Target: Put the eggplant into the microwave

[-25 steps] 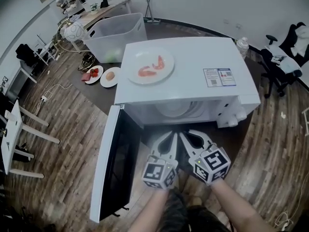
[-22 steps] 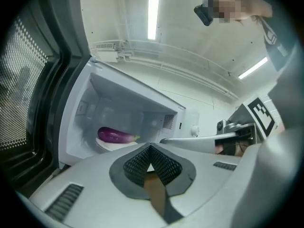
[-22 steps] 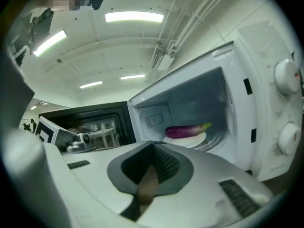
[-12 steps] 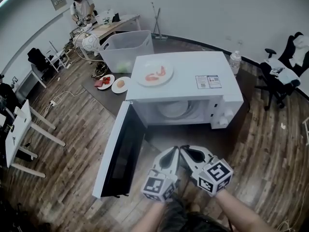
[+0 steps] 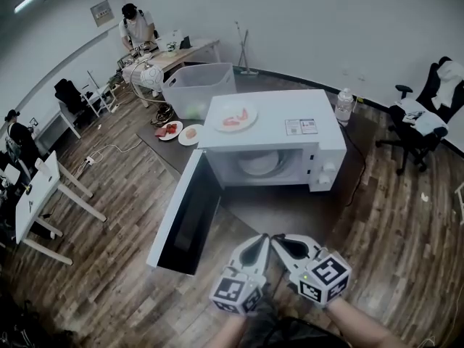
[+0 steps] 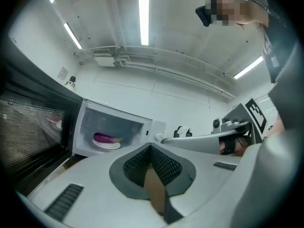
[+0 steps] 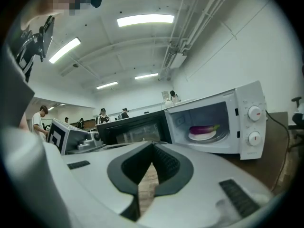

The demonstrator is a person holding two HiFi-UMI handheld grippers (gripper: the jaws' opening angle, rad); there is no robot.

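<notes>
The white microwave (image 5: 275, 125) stands with its door (image 5: 185, 212) swung wide open to the left. Inside it, a purple eggplant (image 6: 105, 137) lies on a white plate (image 6: 107, 145); the right gripper view shows the same eggplant (image 7: 203, 129) and plate (image 7: 202, 137). My left gripper (image 5: 261, 241) and right gripper (image 5: 279, 239) hang side by side well in front of the microwave, tips almost touching. The left gripper (image 6: 151, 146) is shut with nothing in it, and so is the right gripper (image 7: 153, 145).
A plate of shrimp (image 5: 233, 118) sits on the microwave's top. Behind it are a clear bin (image 5: 199, 89), two small food plates (image 5: 168, 130) and a water bottle (image 5: 342, 107). An office chair (image 5: 417, 122) stands at right, a white desk (image 5: 36, 194) at left. People work at the back.
Both grippers have drawn back from the microwave's opening and risen, keeping shut and side by side. The microwave now looks smaller and farther off in the head view.
</notes>
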